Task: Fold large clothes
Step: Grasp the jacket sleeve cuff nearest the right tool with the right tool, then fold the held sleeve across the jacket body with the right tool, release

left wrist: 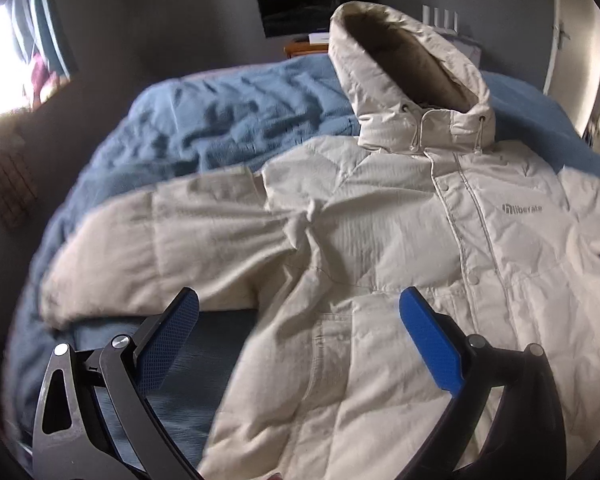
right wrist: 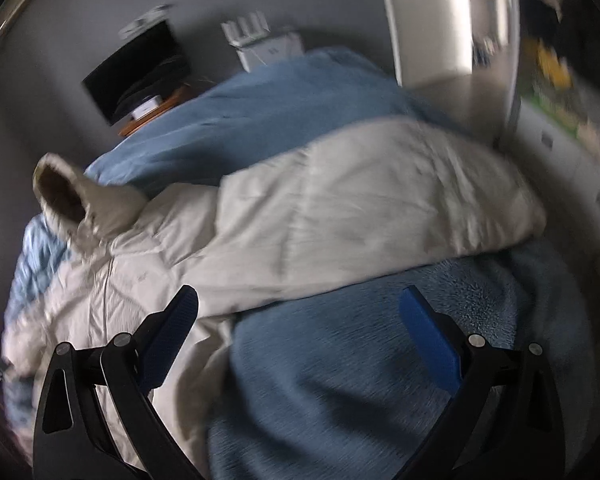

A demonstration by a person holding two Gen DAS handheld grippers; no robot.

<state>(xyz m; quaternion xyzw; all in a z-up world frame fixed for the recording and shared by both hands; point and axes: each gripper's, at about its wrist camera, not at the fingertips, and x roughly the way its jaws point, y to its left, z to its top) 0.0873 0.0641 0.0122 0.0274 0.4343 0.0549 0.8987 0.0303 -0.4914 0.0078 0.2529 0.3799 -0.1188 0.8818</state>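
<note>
A cream hooded puffer jacket (left wrist: 380, 240) lies front-up on a bed with a blue blanket (left wrist: 220, 128). Its hood (left wrist: 404, 76) stands up at the far end, and one sleeve (left wrist: 160, 248) stretches out to the left. My left gripper (left wrist: 300, 304) is open and empty, hovering over the jacket's lower front near a pocket. In the right wrist view the jacket (right wrist: 260, 248) lies with its other sleeve (right wrist: 400, 200) stretched to the right. My right gripper (right wrist: 300, 304) is open and empty above the blanket (right wrist: 340, 360), just below that sleeve.
A dark monitor (left wrist: 316, 0) and an orange stand sit beyond the bed's far end. A bright window (left wrist: 4, 60) is at left. A white door or wardrobe (right wrist: 440, 20) and white drawers (right wrist: 572, 160) stand right of the bed.
</note>
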